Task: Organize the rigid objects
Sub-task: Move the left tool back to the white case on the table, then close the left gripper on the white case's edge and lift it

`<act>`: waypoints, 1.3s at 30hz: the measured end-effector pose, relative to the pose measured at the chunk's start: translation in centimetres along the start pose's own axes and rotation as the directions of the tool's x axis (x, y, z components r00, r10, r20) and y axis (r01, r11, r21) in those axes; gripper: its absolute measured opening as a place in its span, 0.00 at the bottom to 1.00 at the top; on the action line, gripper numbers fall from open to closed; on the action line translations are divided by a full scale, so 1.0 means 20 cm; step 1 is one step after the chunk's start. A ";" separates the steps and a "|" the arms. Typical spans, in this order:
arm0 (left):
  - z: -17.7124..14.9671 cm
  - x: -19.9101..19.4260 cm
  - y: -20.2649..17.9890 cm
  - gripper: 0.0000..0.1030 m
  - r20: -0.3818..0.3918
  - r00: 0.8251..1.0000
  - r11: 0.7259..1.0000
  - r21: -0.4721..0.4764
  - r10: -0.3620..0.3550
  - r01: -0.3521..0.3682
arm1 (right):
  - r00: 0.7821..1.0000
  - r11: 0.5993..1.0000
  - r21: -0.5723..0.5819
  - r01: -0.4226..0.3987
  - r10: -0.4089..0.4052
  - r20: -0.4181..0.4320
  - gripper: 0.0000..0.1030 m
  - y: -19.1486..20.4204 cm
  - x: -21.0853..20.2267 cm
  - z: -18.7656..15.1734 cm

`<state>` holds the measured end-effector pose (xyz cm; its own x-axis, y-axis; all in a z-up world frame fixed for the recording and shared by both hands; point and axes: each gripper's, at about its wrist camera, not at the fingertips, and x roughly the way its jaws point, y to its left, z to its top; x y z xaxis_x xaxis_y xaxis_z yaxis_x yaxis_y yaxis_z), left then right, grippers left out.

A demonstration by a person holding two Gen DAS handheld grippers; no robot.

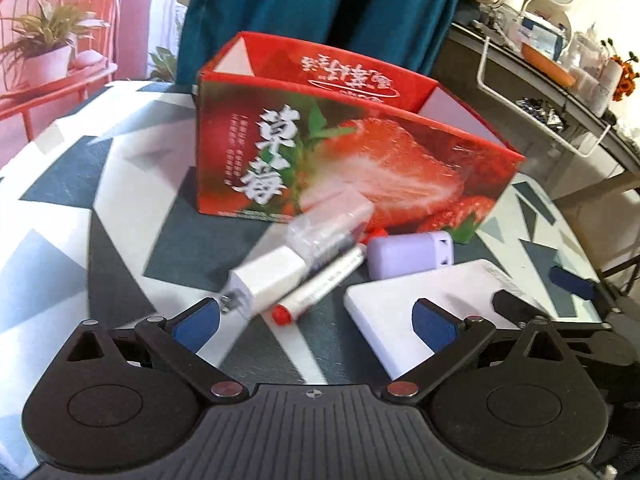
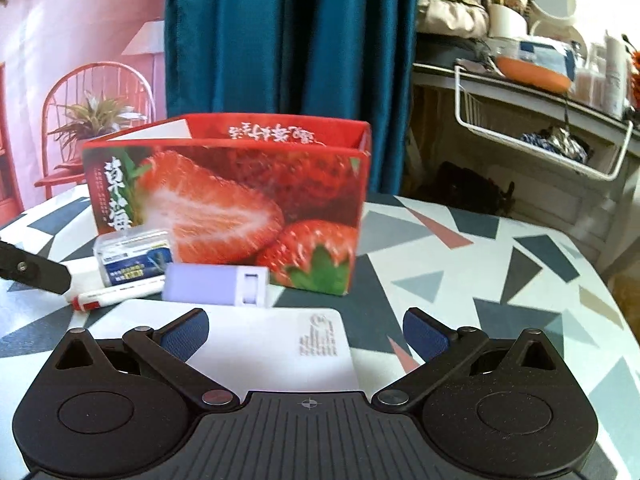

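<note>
An open red strawberry box (image 1: 344,160) (image 2: 240,200) stands on the patterned table. In front of it lie a white charger plug (image 1: 268,276), a clear plastic case (image 1: 328,232) (image 2: 134,254), a white marker with a red cap (image 1: 320,284) (image 2: 120,294), a lilac block (image 1: 408,254) (image 2: 218,284) and a flat white power bank (image 1: 432,304) (image 2: 264,344). My left gripper (image 1: 316,320) is open, its left pad by the charger's prongs. My right gripper (image 2: 306,336) is open over the power bank and shows in the left wrist view (image 1: 540,292).
A teal curtain (image 2: 288,36) hangs behind the table. A cluttered shelf with a white wire basket (image 2: 532,136) stands at the right. A red chair with a potted plant (image 1: 48,44) is at the far left. The table edge (image 2: 580,240) curves off at the right.
</note>
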<state>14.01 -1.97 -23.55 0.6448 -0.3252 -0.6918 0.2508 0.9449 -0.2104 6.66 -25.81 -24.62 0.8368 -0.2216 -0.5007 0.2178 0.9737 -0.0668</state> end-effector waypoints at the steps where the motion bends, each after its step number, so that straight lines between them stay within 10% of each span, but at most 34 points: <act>1: -0.01 0.01 -0.01 1.00 -0.003 1.000 1.000 -0.002 -0.005 0.005 | 1.000 1.000 0.006 -0.004 0.004 0.004 1.00 -0.01 0.01 -0.01; 21: -0.04 0.08 -0.10 0.98 -0.058 0.998 0.999 0.012 -0.029 0.029 | 0.993 0.992 0.039 -0.116 0.117 -0.009 0.99 -0.04 0.06 -0.08; 39: -0.08 0.14 -0.13 0.72 -0.111 0.989 0.995 -0.011 -0.102 0.101 | 0.958 0.946 0.205 -0.249 0.272 -0.090 1.00 -0.16 0.14 -0.08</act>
<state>14.05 -5.31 -26.08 0.5317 -0.4138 -0.7390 0.3067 0.9074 -0.2874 7.56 -29.38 -27.21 0.8156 0.0569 -0.5757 0.1010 0.9658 0.2387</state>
